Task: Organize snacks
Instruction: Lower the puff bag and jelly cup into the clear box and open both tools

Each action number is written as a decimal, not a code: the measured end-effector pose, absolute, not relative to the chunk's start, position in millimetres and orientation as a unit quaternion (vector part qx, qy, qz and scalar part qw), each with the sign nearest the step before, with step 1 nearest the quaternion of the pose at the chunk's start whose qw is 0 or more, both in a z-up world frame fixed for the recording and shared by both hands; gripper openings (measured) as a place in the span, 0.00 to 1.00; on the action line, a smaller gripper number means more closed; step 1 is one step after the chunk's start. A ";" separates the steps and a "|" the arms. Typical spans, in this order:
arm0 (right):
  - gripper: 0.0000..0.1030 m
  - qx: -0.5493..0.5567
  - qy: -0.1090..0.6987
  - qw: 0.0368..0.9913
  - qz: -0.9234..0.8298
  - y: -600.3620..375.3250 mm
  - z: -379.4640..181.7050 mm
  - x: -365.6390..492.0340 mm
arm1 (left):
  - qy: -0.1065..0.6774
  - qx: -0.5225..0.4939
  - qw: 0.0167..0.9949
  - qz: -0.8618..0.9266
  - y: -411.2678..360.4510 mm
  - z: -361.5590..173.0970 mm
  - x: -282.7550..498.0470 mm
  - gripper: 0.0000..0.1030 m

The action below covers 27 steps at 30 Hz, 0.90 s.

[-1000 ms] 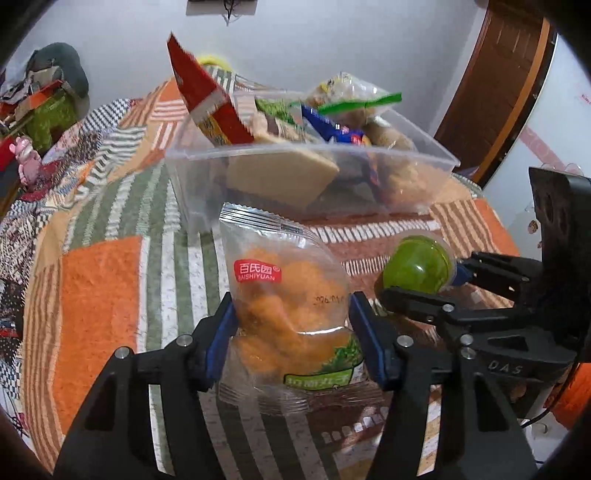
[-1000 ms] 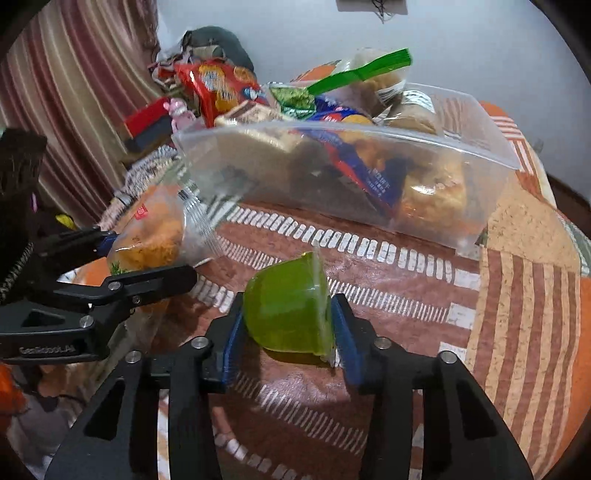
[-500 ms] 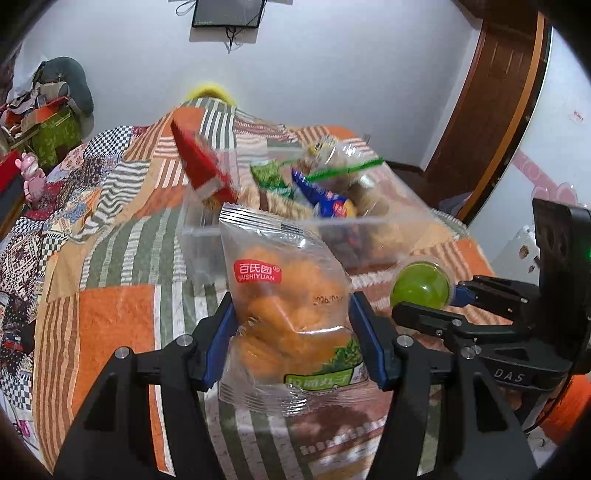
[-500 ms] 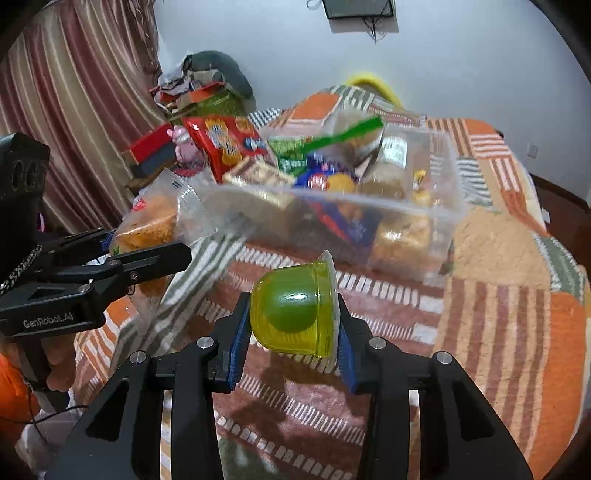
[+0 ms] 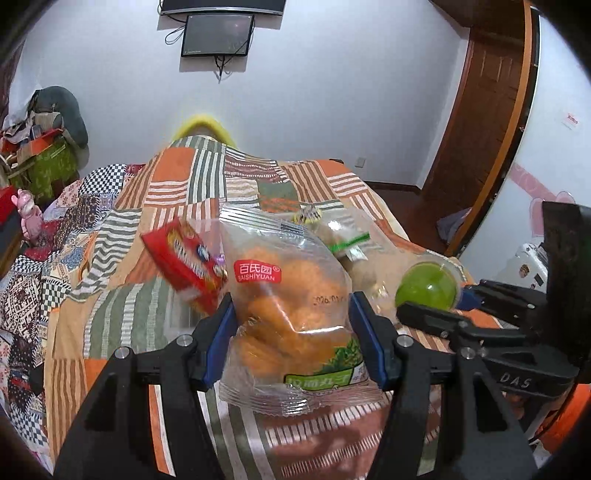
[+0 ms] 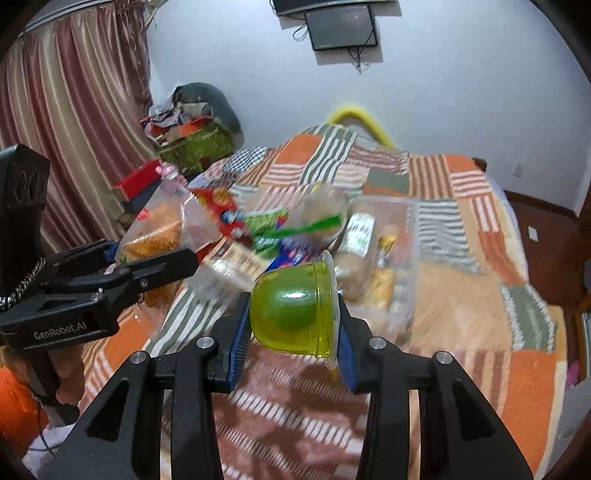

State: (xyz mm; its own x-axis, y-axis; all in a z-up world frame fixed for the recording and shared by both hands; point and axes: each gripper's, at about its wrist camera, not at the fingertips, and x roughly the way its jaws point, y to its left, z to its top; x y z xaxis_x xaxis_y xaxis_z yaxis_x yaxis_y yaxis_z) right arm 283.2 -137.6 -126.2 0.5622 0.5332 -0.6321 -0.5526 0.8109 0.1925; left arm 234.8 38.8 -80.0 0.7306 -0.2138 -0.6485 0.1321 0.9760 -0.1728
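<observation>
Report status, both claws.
Left claw shut on clear bag of orange snacks. Right claw shut on green jelly cup. Clear plastic bin ahead, unobstructed.

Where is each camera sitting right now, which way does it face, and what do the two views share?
Left wrist: rides the left gripper, facing along its fingers at the held orange snack bag; the right gripper shows beside it.
Right wrist: rides the right gripper, facing the held green jelly cup; the left gripper shows.
Shared: the clear snack bin, patchwork quilt, wall screen.
</observation>
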 end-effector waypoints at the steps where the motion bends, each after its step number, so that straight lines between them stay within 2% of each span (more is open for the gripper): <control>1: 0.36 -0.016 0.351 0.886 0.302 -137.9 -125.0 288.3 | 0.355 -0.059 0.928 -0.093 38.3 -79.4 238.2 0.58; 11: 0.36 -0.023 0.363 0.895 0.257 -140.9 -135.1 331.8 | 0.377 -0.076 0.921 -0.070 46.0 -96.6 287.6 0.58; 20: 0.37 -0.030 0.373 0.891 0.258 -137.0 -142.9 337.6 | 0.395 -0.089 0.912 -0.060 50.0 -117.1 310.5 0.59; 21: 0.38 -0.032 0.371 0.892 0.257 -136.9 -141.8 336.4 | 0.391 -0.086 0.915 -0.056 50.1 -117.2 310.1 0.61; 24: 0.44 -0.040 0.356 0.900 0.247 -139.0 -134.6 332.6 | 0.387 -0.073 0.918 -0.050 48.9 -115.9 308.5 0.68; 27: 0.49 -0.037 0.350 0.903 0.248 -143.4 -128.4 328.6 | 0.383 -0.073 0.919 -0.052 49.7 -111.6 303.9 0.68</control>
